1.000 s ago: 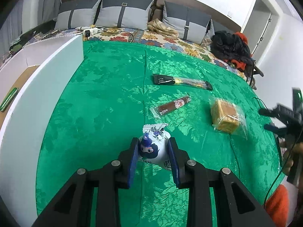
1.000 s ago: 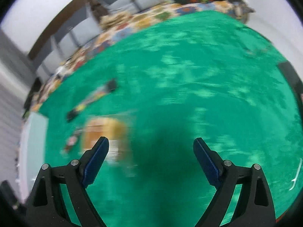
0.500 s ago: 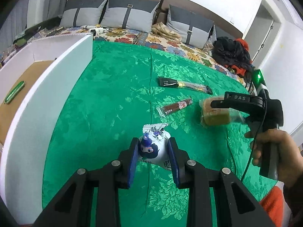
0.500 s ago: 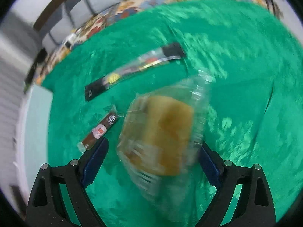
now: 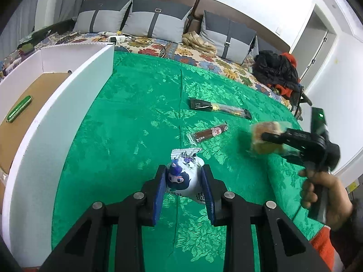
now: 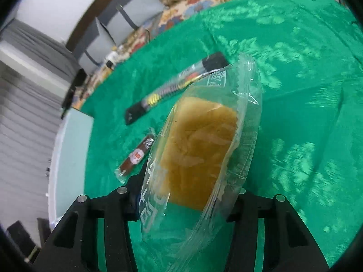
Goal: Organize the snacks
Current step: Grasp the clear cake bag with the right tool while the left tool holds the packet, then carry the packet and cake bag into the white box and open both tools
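My left gripper (image 5: 183, 182) is shut on a white snack pouch (image 5: 185, 176) with a blue-haired cartoon face, held above the green cloth. My right gripper (image 6: 181, 195) is shut on a clear-wrapped yellow cake (image 6: 197, 151) and holds it off the cloth; both also show blurred at the right of the left wrist view (image 5: 265, 140). A brown sausage stick (image 5: 209, 133) and a long black snack bar (image 5: 220, 108) lie on the cloth; they also show in the right wrist view, the stick (image 6: 136, 156) and the bar (image 6: 174, 88).
A white box (image 5: 68, 104) with a brown floor stands at the left and holds a green stick (image 5: 19, 108). The green cloth (image 5: 136, 113) covers the table. A sofa with grey cushions (image 5: 156, 22) and black clothes (image 5: 274, 70) lie behind.
My right gripper swept in over the wrapped cake, closed on it and lifted it off the cloth. My left gripper kept hold of the pouch and drifted slightly toward the white box.
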A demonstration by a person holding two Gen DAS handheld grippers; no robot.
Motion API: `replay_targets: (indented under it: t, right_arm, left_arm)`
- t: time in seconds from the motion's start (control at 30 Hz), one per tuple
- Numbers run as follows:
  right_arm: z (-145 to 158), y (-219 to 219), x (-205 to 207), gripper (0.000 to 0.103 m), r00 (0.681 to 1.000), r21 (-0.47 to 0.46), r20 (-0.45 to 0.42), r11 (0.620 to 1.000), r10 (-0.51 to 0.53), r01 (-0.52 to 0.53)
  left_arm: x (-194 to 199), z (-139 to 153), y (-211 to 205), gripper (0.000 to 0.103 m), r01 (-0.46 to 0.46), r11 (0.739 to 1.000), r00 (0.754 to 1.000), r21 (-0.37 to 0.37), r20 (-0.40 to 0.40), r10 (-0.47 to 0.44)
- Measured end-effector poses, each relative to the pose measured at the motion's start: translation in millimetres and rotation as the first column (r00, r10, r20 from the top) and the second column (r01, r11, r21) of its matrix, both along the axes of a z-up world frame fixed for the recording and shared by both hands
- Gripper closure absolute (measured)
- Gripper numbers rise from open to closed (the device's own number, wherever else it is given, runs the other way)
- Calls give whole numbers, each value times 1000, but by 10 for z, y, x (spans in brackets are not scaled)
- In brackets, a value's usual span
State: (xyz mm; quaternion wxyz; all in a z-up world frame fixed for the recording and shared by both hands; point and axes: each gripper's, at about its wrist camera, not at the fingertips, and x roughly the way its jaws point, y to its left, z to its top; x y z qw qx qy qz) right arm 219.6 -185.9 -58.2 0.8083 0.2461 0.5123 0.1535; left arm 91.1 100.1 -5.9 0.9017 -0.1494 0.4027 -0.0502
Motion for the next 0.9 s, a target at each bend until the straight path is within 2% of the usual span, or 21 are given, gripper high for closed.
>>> replay_targets:
  t: [0.17, 0.4, 0.7, 0.8, 0.9]
  right_arm:
    - [326, -78, -270, 51, 995, 29, 88, 998, 48, -51]
    - [877, 367, -454, 51, 963, -2, 201, 983, 179, -182]
    - [1275, 1177, -668, 51, 895, -72, 272, 934, 355, -349]
    - [1390, 1491, -729, 51, 866, -103, 288, 912, 409, -397]
    - [1528, 1937, -750, 51, 823, -125, 311, 879, 475, -460]
  left_arm:
    - [-24, 85, 5, 73, -5, 1000, 1000, 12, 11, 5]
    - [-58, 312, 119, 73, -38, 998, 998, 49, 46, 36]
    - [-179, 520, 475, 73, -118, 987, 991, 107, 80, 110]
    - [-261, 629, 733, 73, -150, 986, 985, 77, 99, 142]
    - [-376, 739, 1122, 73, -208, 977, 972, 38, 117, 203]
